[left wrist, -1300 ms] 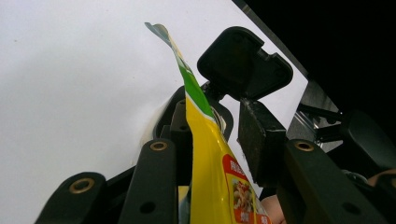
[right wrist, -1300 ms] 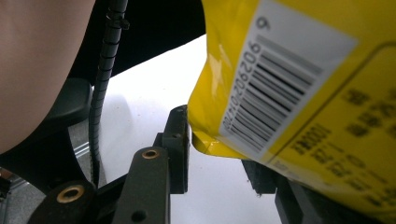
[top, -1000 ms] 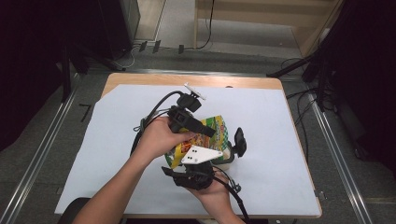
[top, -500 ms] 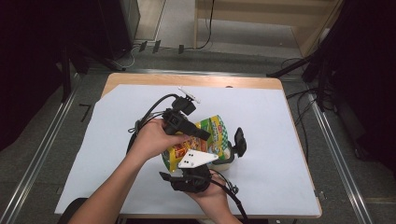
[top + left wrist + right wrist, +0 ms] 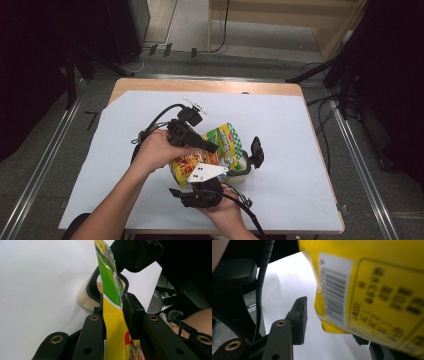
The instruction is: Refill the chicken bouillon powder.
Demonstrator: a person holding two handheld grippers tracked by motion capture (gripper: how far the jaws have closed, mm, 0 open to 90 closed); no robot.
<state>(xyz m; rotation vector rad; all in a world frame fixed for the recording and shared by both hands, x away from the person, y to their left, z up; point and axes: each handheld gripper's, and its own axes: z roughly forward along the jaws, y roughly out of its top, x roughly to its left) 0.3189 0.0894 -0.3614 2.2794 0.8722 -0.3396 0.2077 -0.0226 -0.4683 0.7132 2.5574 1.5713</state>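
Shifted slightly down and toward the container [image 5: 239, 167] since a second ago, left gripper [image 5: 113, 302] with jaws just closing, now clamped on the yellow-green snack bag [image 5: 207, 150], held tilted over the white sheet [image 5: 300, 145]. Just right, right gripper [image 5: 329, 315], jaws just opening, spread apart under the bag's bottom corner.
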